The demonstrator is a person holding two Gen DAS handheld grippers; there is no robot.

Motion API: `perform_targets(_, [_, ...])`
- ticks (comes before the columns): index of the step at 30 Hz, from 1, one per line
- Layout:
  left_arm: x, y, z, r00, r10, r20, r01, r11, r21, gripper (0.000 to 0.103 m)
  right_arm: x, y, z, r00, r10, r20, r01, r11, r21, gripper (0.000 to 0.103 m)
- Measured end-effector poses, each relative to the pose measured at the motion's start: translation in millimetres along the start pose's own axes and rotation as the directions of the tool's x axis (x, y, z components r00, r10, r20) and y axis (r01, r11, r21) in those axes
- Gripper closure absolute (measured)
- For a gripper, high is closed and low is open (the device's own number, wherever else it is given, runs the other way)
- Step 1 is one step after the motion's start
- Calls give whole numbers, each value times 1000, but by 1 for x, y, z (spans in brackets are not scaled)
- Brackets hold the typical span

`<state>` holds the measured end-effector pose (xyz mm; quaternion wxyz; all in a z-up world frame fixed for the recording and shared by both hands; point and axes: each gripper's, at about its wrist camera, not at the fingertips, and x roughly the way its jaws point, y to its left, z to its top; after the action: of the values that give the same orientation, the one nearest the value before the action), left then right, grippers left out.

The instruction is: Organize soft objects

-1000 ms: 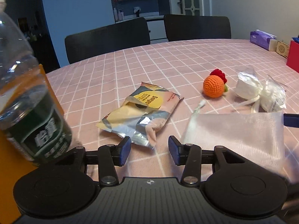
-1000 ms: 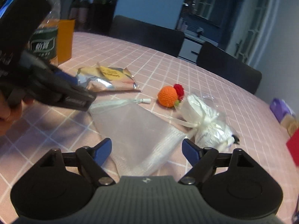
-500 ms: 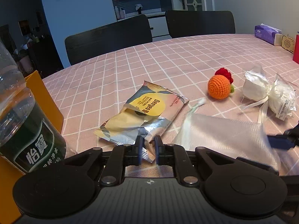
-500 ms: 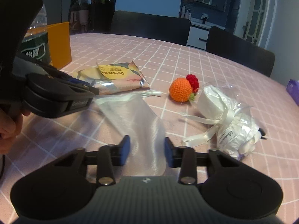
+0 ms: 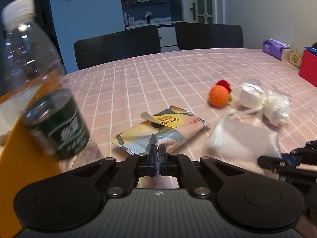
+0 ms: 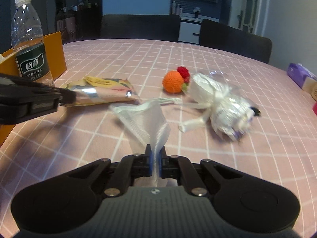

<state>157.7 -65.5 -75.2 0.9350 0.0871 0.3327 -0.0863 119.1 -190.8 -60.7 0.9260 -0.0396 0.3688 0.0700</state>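
My left gripper (image 5: pixel 158 154) has its jaws closing tight, pads pressed on the near corner of a yellow and silver snack packet (image 5: pixel 164 130) that lies on the pink checked tablecloth. My right gripper (image 6: pixel 156 158) has its jaws closing too, pinching the near end of a white mesh drawstring bag (image 6: pixel 146 119), which rises bunched from the cloth. Beyond them lie an orange crochet ball with a red tuft (image 6: pixel 173 84) and a white bundle in clear wrap tied with ribbon (image 6: pixel 223 101). In the right wrist view the left gripper (image 6: pixel 65 99) reaches in from the left onto the packet (image 6: pixel 107 92).
A water bottle with a green label (image 6: pixel 29 49) stands at the left before an orange box (image 6: pixel 55 55). A purple tissue pack (image 5: pixel 275 49) and a red box (image 5: pixel 309 69) sit at the table's far right edge. Two dark chairs (image 5: pixel 118 43) stand behind.
Both grippers went from wide open to shut. The left one closed on the packet's corner. The right one closed on the mesh bag, which now stands bunched instead of lying flat.
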Motion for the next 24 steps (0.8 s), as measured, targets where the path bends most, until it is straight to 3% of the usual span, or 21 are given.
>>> perform_targets(7, [-54,-3,-36,999,-33,-12,33,999,4,102,-37,-5,-28,1000,22,-19,-20,997,70,100])
perform_targets(15, [-98,-6,-68,997,-66,-30,65,998,-28,102,-57,13,-47,997,50,-51,-47,997,59,98])
perform_targets(19, [-101,-4,-76,995,-97,-28,96,994,-43,98,-64,16,-52,997,56,-47,-53,997,56,88])
perform_targets(22, [-109,-2,-73,993,-116,5,116,993,-13,78,-74,16,-51,998,54,-24,-53,998,46,63])
perform_targets(24, [-114,-1,-70,992,-124,32,124,992,30,46,-83,17,-49,999,47,-3,-47,999,13,54])
